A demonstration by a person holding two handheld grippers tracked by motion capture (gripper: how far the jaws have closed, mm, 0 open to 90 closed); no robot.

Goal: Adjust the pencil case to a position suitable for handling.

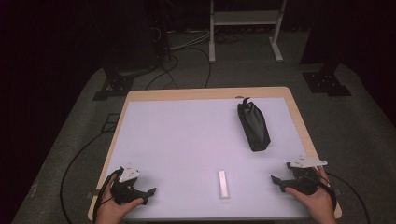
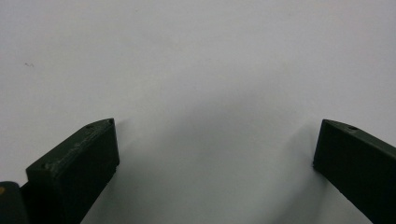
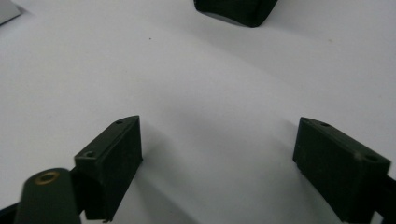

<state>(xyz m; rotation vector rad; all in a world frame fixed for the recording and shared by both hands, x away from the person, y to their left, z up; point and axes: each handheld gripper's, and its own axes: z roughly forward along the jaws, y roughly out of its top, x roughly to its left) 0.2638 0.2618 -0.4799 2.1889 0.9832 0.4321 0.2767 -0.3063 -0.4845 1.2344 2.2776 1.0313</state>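
White bar lies flat near table's front edge, pointing front to back. Black pouch lies flat, far right, angled.

two black jaws of the left gripper are seen rising from the bottom edge, spread wide apart, nothing held between them. the jaw at picture left is shown as a thick block with a flat inner face and small holes in its top edge; a rounded dark part with a brass-coloured spot is seen just beside its base at the corner. the jaw at picture right is cut off by the frame edge. a plain white table surface lies ahead of and beneath the jaws. soft shadows are cast on it between and beside the jaws. a tiny dark speck is seen far ahead toward picture left.
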